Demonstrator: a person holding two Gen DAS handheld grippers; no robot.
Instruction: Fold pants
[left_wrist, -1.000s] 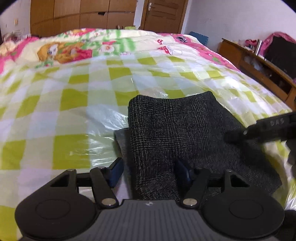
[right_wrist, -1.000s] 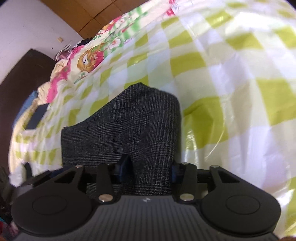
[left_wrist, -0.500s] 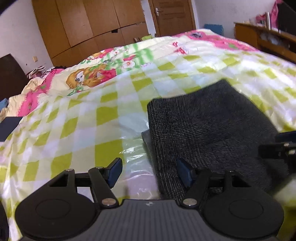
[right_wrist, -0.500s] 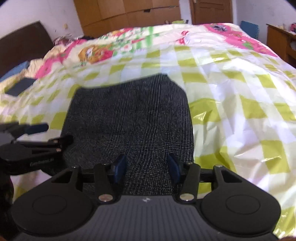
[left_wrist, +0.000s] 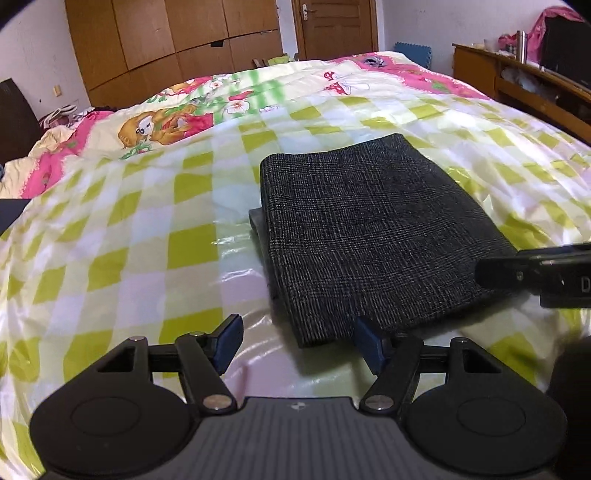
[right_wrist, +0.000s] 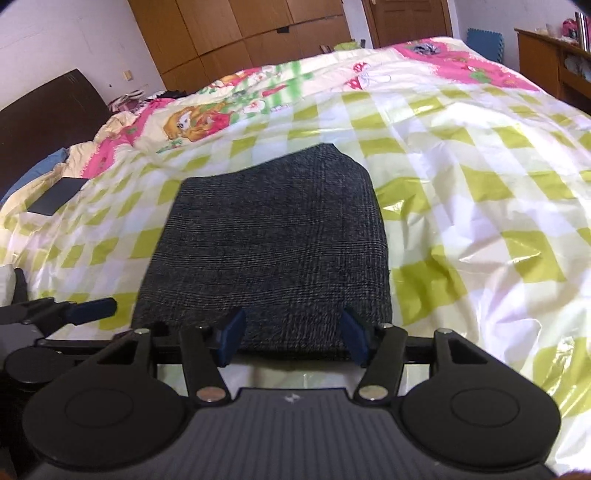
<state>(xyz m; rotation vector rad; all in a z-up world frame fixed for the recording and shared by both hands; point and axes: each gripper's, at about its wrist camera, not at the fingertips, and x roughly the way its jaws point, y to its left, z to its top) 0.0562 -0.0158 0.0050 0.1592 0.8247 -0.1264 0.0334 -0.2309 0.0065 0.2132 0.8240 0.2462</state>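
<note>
The dark grey checked pants (left_wrist: 373, 236) lie folded into a flat rectangle on the bed's green-and-white checked plastic cover (left_wrist: 147, 229). My left gripper (left_wrist: 299, 343) is open and empty, just in front of the fold's near left corner. My right gripper (right_wrist: 291, 336) is open and empty at the fold's near edge (right_wrist: 269, 254). A finger of the right gripper (left_wrist: 532, 269) shows at the right of the left wrist view. The left gripper's blue fingertip (right_wrist: 92, 308) shows at the left of the right wrist view.
A cartoon quilt (left_wrist: 192, 114) covers the far part of the bed. A wooden desk with clutter (left_wrist: 517, 74) stands right of the bed. Wardrobes (left_wrist: 166, 40) and a door (left_wrist: 332, 26) line the far wall. A dark flat object (right_wrist: 55, 195) lies at the bed's left.
Both grippers have let go of the pants and pulled back toward the near edge, rising and levelling. The folded pants now lie flat and still.
</note>
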